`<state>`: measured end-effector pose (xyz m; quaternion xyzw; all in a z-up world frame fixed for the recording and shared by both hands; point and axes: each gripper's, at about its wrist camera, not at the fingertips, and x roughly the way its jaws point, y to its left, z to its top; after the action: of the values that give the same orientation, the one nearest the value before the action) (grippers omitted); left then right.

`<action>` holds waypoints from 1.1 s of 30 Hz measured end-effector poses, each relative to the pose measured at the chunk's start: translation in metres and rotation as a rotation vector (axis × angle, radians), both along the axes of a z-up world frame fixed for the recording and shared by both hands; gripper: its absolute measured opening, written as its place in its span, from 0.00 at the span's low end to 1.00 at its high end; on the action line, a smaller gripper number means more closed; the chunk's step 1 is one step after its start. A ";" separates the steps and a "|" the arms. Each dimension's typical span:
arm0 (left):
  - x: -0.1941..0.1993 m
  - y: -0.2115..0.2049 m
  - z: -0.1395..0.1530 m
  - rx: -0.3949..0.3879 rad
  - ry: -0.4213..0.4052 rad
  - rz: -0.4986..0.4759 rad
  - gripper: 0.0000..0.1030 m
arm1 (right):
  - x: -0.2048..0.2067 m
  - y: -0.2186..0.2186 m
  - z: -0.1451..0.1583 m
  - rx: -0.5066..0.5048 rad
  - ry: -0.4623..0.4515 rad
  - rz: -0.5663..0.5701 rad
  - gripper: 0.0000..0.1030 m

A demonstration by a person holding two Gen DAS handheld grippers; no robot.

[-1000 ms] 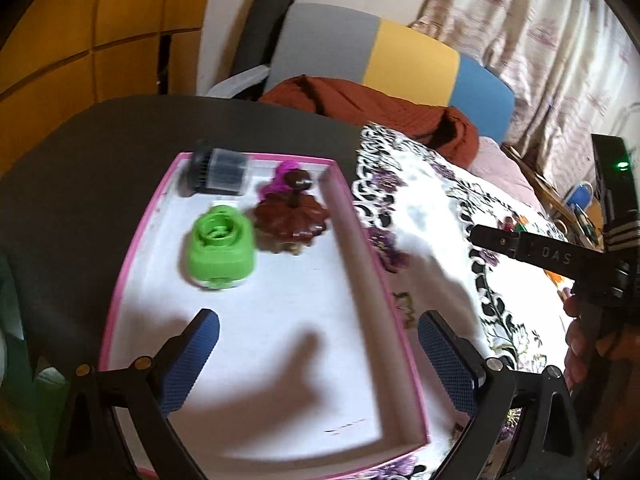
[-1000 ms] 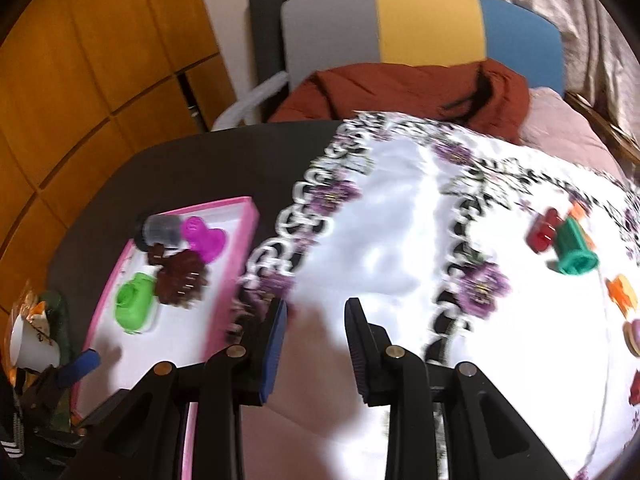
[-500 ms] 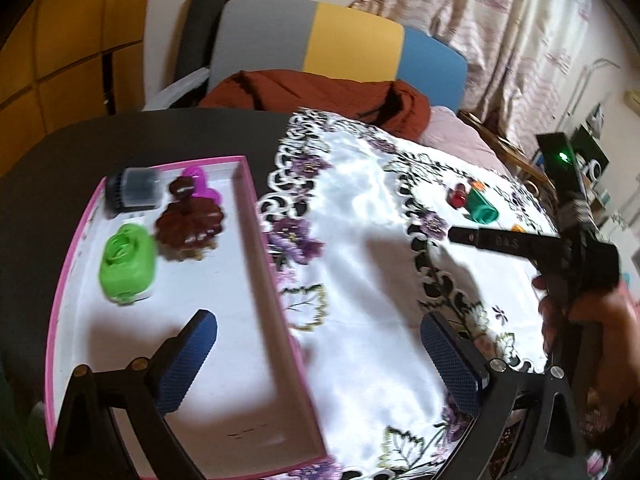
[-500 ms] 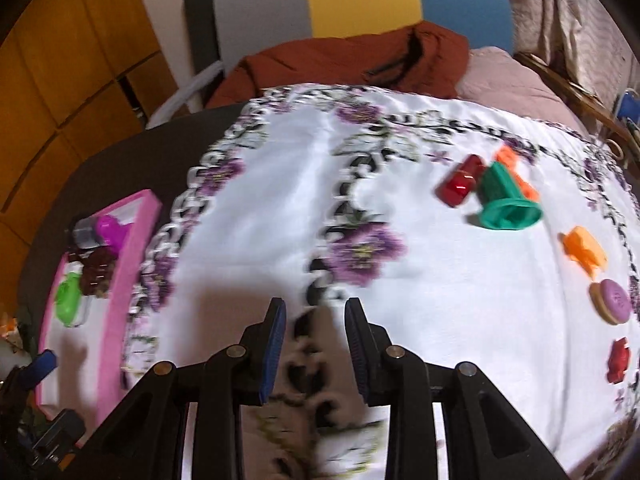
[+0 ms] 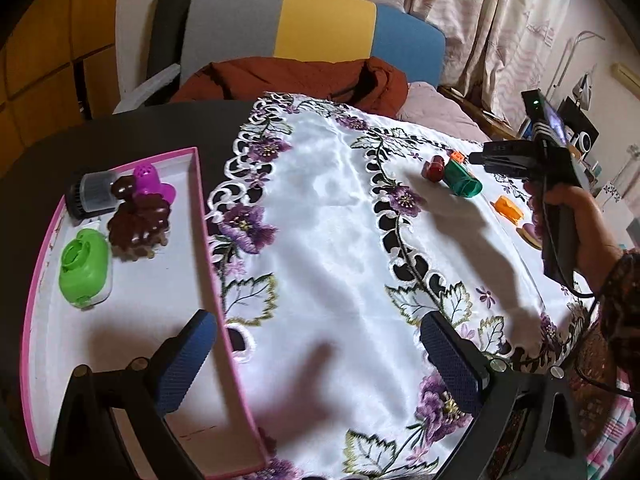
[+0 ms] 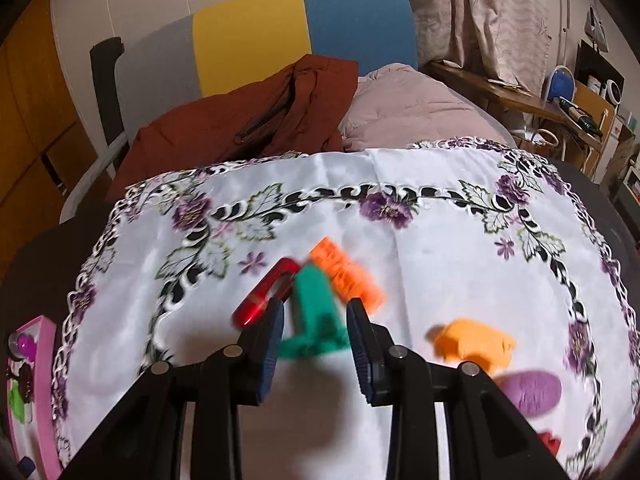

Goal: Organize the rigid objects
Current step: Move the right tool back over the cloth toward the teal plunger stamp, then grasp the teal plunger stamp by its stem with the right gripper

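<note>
Both grippers are spread and hold nothing. On the right side, the right gripper [image 6: 315,330] hangs low over the white embroidered tablecloth [image 6: 420,240], and its two blue pads [image 6: 269,344] stand on either side of the green cone-shaped piece [image 6: 314,312]; whether the pads touch it, the blurred view does not tell. Just left of the green piece lies a red piece [image 6: 266,294], and just behind it, on the far side, an orange ribbed block [image 6: 346,274]. To the right, near the gripper, rest a second orange piece [image 6: 474,344] and a purple disc [image 6: 530,392], close together.

The left gripper [image 5: 320,364] hovers wide open above the right wall of the pink tray [image 5: 208,248], one finger over the tray's white floor and the other over the cloth. At the far end of the tray sit four things close together: a grey-black cylinder [image 5: 90,196], a magenta piece [image 5: 150,182], a dark brown flower-shaped piece [image 5: 138,222] and, nearer, a bright green piece [image 5: 84,266]. The tray lies on a dark round table [image 5: 120,132], its right wall just beside the cloth's left edge. Beyond the table stands a chair [image 5: 320,28] in grey, yellow and blue with a rust-brown jacket [image 5: 292,78] on it.
</note>
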<state>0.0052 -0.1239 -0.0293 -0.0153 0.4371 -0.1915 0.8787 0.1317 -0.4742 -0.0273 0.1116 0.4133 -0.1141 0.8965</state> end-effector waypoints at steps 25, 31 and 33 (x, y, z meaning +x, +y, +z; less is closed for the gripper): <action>0.006 -0.030 -0.008 -0.010 0.054 -0.029 1.00 | -0.038 -0.025 -0.020 0.063 0.124 -0.022 0.32; 0.009 -0.029 -0.009 -0.015 0.063 -0.017 1.00 | -0.038 -0.013 -0.012 0.065 0.076 0.035 0.39; 0.009 -0.030 -0.009 -0.013 0.062 -0.016 1.00 | -0.032 -0.007 -0.014 0.056 0.081 0.058 0.39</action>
<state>0.0145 -0.1542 -0.0387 -0.0235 0.4628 -0.2009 0.8631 0.0994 -0.4810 -0.0409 0.1198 0.4551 -0.0810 0.8786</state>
